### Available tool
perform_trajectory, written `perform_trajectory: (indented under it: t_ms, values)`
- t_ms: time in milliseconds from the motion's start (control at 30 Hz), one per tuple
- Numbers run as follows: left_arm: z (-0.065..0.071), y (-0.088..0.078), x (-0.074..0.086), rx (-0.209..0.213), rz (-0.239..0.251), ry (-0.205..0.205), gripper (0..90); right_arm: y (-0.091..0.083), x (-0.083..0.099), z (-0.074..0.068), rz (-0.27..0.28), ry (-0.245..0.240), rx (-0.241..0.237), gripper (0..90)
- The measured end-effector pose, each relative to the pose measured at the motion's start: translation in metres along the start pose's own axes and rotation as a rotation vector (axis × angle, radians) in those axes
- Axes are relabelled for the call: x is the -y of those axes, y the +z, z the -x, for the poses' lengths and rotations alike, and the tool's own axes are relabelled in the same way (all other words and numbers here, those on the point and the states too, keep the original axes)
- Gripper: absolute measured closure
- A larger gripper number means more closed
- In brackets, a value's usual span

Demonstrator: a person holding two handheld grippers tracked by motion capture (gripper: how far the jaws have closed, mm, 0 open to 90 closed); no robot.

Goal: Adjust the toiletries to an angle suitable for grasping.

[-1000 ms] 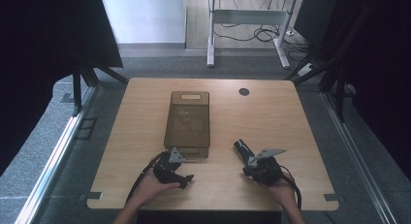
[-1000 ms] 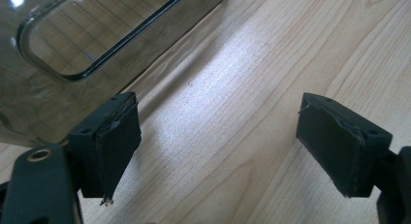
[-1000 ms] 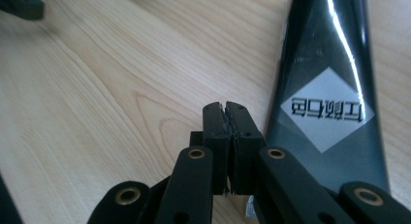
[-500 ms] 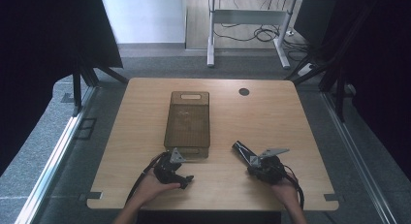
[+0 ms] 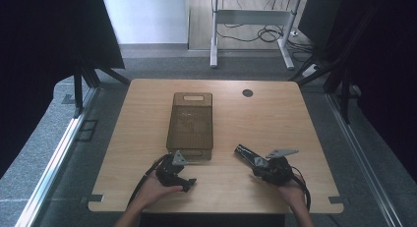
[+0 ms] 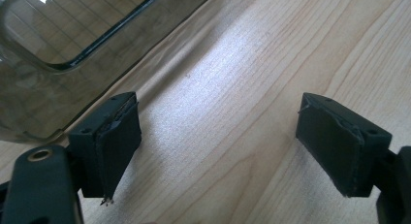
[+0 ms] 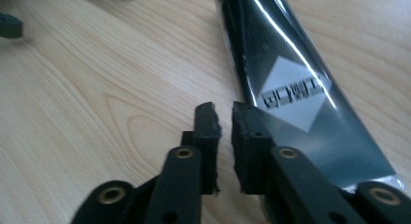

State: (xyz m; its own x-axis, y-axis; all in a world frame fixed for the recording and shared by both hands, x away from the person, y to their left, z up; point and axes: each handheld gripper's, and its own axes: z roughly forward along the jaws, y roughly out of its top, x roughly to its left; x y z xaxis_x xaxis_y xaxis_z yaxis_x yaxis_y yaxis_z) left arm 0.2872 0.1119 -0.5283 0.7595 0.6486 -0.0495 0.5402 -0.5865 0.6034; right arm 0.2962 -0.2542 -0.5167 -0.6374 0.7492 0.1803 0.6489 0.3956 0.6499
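Pale wood is spreading under both your hands: the table (image 5: 295, 124) is lying mostly bare to the right of the smoky plastic bin (image 5: 191, 124), which is sitting lengthwise left of centre, its near end just beyond your left gripper (image 5: 189, 184). That gripper is resting low by the near edge, and in the left gripper view its jaws are standing wide apart with nothing but bare wood between the pads (image 6: 116, 146); the rounded corner of the bin (image 6: 58, 44) is showing at the upper left, close to the left pad but not touching it.

Your right gripper (image 5: 242, 151) is lying near the table's front edge, pointing up and left, well apart from the bin. Its jaws have just been opening: in the right gripper view they are standing only a narrow slit apart, with nothing in the gap. The black glossy packet (image 7: 291, 88), printed with a pale diamond label, is lying flat on the wood just beside the right-hand pad (image 7: 245, 136) and running away from it. Whether that pad is touching the packet's edge you cannot tell. Open wood is stretching to the left of the jaws.
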Motion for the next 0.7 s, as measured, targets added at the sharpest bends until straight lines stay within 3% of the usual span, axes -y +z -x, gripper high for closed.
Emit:
perform_trajectory:
  t_ms: [233,333,367,500,700]
  values:
    - [-0.002,-0.003,0.0,0.006,0.004,0.005,16.6,-0.006,-0.008,-0.004,0.05,-0.004,0.004,60.2]
    - [-0.002,-0.004,0.0,0.003,0.006,0.009,16.6,-0.007,-0.01,-0.004,0.054,-0.005,0.006,56.9]
    - [-0.002,-0.005,0.0,0.003,0.006,0.009,16.6,-0.007,-0.011,-0.004,0.058,-0.01,0.027,51.8]
    - [-0.002,-0.007,-0.001,-0.001,0.014,0.007,16.6,-0.009,-0.011,-0.005,0.065,-0.016,0.033,48.8]
    - [0.004,-0.007,-0.002,-0.005,0.007,0.011,16.6,-0.015,-0.01,-0.003,0.063,-0.01,0.096,41.5]
